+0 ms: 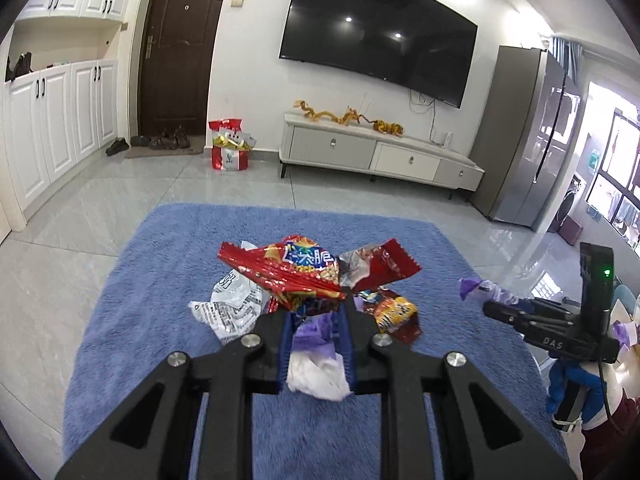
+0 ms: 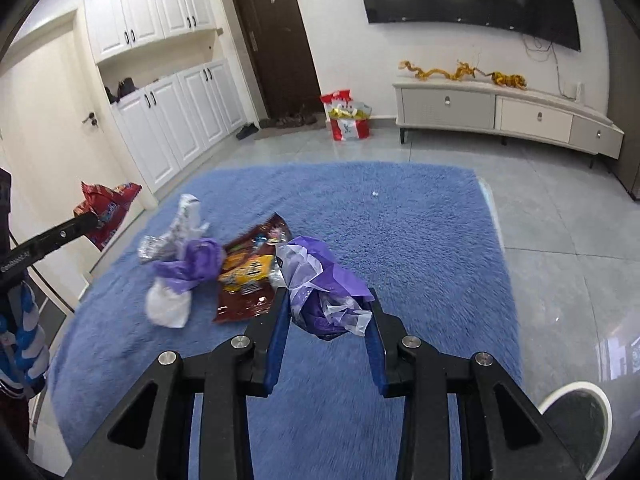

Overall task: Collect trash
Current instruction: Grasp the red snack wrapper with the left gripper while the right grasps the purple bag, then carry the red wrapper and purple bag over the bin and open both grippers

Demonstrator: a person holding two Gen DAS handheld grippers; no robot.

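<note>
My left gripper (image 1: 316, 308) is shut on a red snack wrapper (image 1: 296, 268) and holds it above the blue rug (image 1: 160, 320); it also shows in the right wrist view (image 2: 108, 212). Below it on the rug lie a white-and-grey wrapper (image 1: 232, 308), a brown-yellow snack bag (image 1: 396, 312) and a purple-and-white wad (image 1: 316, 356). My right gripper (image 2: 326, 300) is shut on a crumpled purple plastic bag (image 2: 324, 288), lifted over the rug. In the right wrist view the pile shows the wad (image 2: 184, 280), the grey wrapper (image 2: 176, 232) and the snack bag (image 2: 252, 272).
A red-and-white gift bag (image 1: 228, 146) stands by the dark door (image 1: 180, 48). A low TV cabinet (image 1: 380, 152) runs along the far wall, a fridge (image 1: 532, 136) at right. White cupboards (image 2: 172, 120) line the left. A round white-rimmed object (image 2: 576, 412) sits at lower right.
</note>
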